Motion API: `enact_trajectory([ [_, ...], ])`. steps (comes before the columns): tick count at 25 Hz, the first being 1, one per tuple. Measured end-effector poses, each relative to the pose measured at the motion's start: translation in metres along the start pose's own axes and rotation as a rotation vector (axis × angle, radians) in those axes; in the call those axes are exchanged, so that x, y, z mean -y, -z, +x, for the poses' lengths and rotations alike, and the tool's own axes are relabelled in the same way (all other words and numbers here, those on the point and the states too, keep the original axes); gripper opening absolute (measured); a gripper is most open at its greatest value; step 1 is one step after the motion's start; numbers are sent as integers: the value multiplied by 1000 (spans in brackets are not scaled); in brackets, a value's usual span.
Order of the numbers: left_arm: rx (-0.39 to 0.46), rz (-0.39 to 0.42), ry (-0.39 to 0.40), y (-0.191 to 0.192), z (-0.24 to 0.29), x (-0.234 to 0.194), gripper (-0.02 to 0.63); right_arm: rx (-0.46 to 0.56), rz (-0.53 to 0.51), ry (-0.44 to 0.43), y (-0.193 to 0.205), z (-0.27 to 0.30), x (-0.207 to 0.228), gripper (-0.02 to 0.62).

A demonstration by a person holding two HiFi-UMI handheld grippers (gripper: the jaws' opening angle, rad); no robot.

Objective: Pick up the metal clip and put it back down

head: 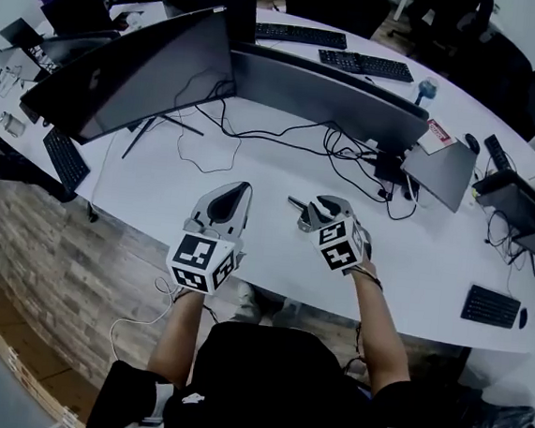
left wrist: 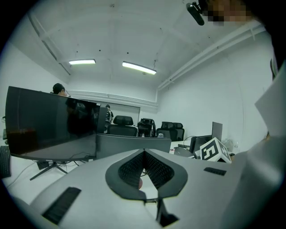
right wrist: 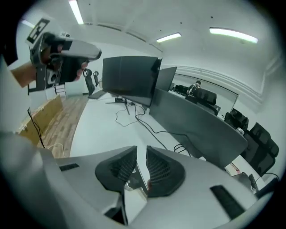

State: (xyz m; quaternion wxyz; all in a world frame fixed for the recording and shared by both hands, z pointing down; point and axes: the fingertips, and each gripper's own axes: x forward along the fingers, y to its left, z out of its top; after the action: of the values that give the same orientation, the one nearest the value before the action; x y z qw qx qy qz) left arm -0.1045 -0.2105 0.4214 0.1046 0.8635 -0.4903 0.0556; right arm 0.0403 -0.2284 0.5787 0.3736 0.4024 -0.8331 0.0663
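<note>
The metal clip (right wrist: pixel 136 179) is a shiny folded piece wedged low between the ribbed pads of my right gripper (right wrist: pixel 141 150), which is shut on it and held up in the air over the white desk (head: pixel 255 151). In the head view my right gripper (head: pixel 294 203) points left above the desk's front part, and the clip is too small to make out there. My left gripper (head: pixel 245 187) hovers beside it on the left. Its jaws are shut, the tips meet (left wrist: pixel 144 151), and nothing is between them.
Two large dark monitors (head: pixel 130 73) (head: pixel 326 96) stand across the middle of the desk, with tangled black cables (head: pixel 348 160) below them. Keyboards lie at the left (head: pixel 66 156), back (head: pixel 299 35) and right (head: pixel 489 305). A wood-panelled desk front (head: pixel 56 263) runs below.
</note>
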Motion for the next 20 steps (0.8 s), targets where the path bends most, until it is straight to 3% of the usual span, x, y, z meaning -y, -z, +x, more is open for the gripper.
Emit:
enact_trajectory([
  [16,131,81,-9,-71,-22,19,12,440,235,117,-121,-128,38,28],
  [20,164,105,0,-90,-29,25,12,527,249,144,-143,-157,44,26],
])
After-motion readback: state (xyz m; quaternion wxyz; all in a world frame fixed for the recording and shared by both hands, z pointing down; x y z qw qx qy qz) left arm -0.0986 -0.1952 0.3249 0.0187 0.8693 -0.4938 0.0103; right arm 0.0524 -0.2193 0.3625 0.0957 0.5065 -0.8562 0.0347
